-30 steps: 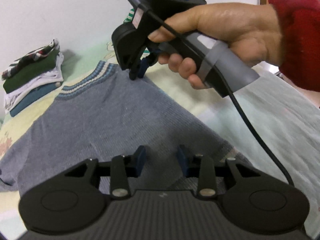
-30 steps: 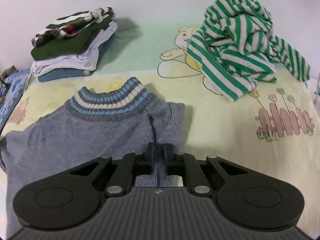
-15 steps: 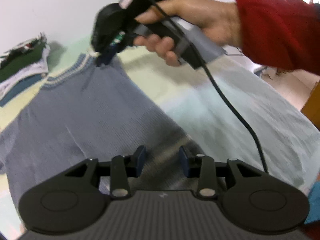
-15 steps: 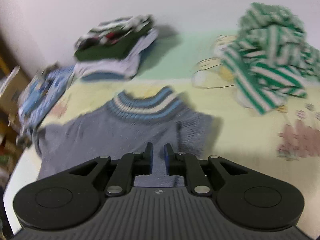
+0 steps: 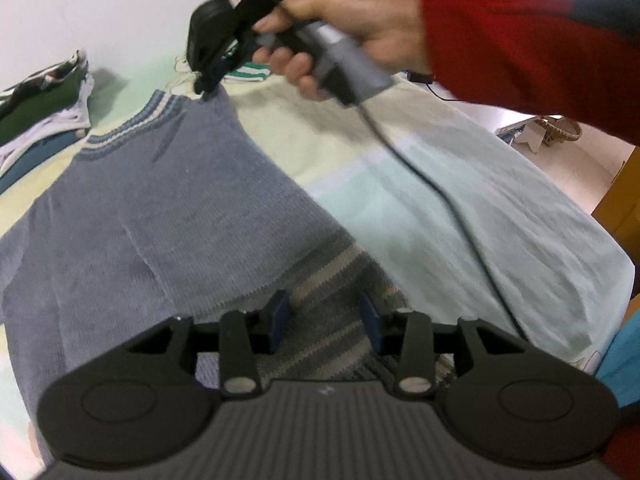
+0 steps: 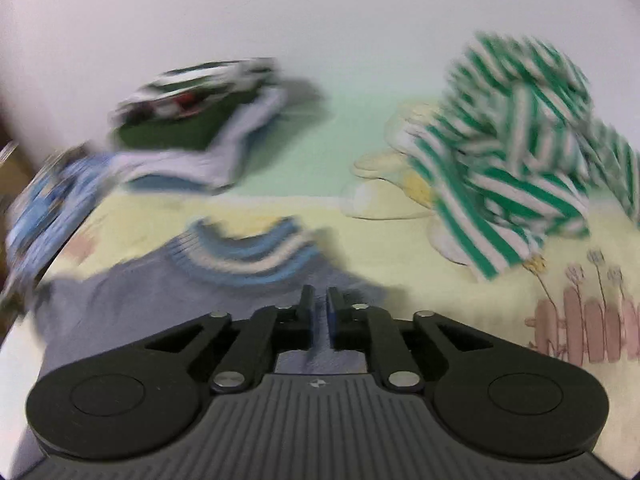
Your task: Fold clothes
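A grey-blue knit sweater [image 5: 180, 208] lies flat on the bed, its striped collar [image 6: 248, 264] toward the wall. My left gripper [image 5: 324, 314] hovers over the sweater's striped hem [image 5: 332, 280]. Its jaws are opening, and the hem lies below them without being pinched. A hand in a red sleeve [image 5: 520, 40] holds my right gripper [image 5: 206, 88], whose tips are at the sweater's right shoulder. In the blurred right wrist view, the right gripper [image 6: 318, 304] shows a narrow gap with no fabric clamped in it.
A stack of folded clothes [image 6: 196, 132] sits at the back left by the wall. A crumpled green-and-white striped garment [image 6: 512, 152] lies back right. Blue patterned cloth [image 6: 44, 208] hangs at the bed's left edge. The right gripper's cable [image 5: 440, 192] trails over the pale sheet [image 5: 500, 240].
My left gripper drew back toward the hem and its jaws widened. The right gripper let go of the sweater fold it pinched, parted slightly and tilted upward.
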`<act>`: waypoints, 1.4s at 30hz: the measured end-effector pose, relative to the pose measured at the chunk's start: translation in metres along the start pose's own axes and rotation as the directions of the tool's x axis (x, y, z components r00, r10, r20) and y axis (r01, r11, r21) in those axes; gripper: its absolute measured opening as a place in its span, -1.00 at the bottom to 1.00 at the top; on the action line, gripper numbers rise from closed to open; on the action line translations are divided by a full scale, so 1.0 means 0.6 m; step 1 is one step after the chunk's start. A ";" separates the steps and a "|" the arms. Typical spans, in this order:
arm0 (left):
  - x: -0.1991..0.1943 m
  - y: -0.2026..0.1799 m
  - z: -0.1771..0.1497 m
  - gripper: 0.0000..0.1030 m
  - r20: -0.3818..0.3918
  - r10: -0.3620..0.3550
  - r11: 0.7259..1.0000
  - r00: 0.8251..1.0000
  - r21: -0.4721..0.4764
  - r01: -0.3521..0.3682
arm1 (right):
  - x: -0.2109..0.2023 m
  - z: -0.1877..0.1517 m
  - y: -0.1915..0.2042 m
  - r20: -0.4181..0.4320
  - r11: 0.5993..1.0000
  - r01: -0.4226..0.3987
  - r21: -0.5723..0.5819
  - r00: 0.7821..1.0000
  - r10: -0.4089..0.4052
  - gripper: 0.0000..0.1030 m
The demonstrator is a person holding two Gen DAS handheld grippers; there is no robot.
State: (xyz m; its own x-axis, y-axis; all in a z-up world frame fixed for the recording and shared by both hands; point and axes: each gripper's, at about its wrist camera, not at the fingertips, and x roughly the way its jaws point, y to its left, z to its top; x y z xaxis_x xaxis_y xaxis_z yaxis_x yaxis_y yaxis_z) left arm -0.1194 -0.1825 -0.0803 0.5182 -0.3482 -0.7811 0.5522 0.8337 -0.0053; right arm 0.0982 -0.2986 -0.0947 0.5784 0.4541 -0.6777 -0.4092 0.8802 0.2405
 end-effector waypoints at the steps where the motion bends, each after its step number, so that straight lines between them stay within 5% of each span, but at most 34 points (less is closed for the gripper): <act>1: 0.000 0.000 -0.001 -0.17 0.001 -0.002 1.000 1.000 -0.004 0.002 | -0.005 -0.006 0.014 -0.016 0.999 -0.025 -0.043 1.000 0.024 -0.77; 4: 0.001 0.001 -0.002 -0.13 0.001 -0.010 1.000 1.000 -0.018 0.010 | 0.012 -0.025 0.034 -0.065 0.992 0.002 -0.126 0.998 -0.010 -0.77; 8: -0.003 0.001 -0.005 -0.13 0.000 -0.007 1.000 1.000 -0.011 0.007 | 0.026 -0.025 0.010 -0.035 0.996 0.045 -0.071 0.998 -0.048 -0.98; 10: -0.007 0.002 -0.006 -0.13 -0.002 -0.008 1.000 1.000 -0.011 0.008 | 0.020 -0.021 0.017 -0.043 0.997 0.061 -0.054 0.997 -0.064 -0.89; 15: -0.023 0.010 -0.020 -0.10 -0.009 -0.043 0.998 0.999 -0.056 0.042 | -0.022 -0.057 0.088 -0.123 0.974 -0.137 -0.183 0.986 0.116 -0.80; 19: -0.023 0.002 -0.024 -0.10 -0.018 -0.040 0.998 0.999 -0.046 0.039 | -0.019 -0.095 0.115 -0.151 0.948 -0.145 -0.282 0.983 0.106 -0.81; 25: -0.056 0.016 -0.053 0.05 -0.041 -0.043 0.999 0.998 -0.033 0.041 | -0.093 -0.116 0.102 -0.160 0.959 -0.205 -0.195 0.971 0.175 -0.70; 31: -0.083 0.051 -0.080 0.07 -0.049 -0.052 0.997 0.997 -0.059 0.049 | -0.193 -0.218 0.151 -0.318 0.886 -0.306 -0.347 0.928 0.196 -0.67; 35: -0.090 0.085 -0.088 0.08 -0.048 -0.068 0.997 0.997 -0.050 0.065 | -0.248 -0.283 0.205 -0.420 0.824 -0.406 -0.395 0.878 0.231 -0.43; 38: -0.095 0.103 -0.095 0.13 -0.054 -0.076 0.997 0.996 -0.028 0.075 | -0.246 -0.322 0.239 -0.446 0.832 -0.372 -0.412 0.878 0.172 -0.30; 42: -0.105 0.125 -0.110 0.18 -0.051 -0.099 0.995 0.994 0.006 0.100 | -0.236 -0.333 0.265 -0.403 0.880 -0.285 -0.379 0.907 0.121 -0.32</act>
State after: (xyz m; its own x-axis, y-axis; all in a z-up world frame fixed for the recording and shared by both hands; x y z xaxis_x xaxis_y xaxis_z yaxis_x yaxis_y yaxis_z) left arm -0.1536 -0.0694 -0.0725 0.4267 -0.4066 -0.8078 0.6049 0.7923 -0.0793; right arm -0.1897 -0.2507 -0.0990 0.1912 0.4625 -0.8658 -0.7925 0.5931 0.1418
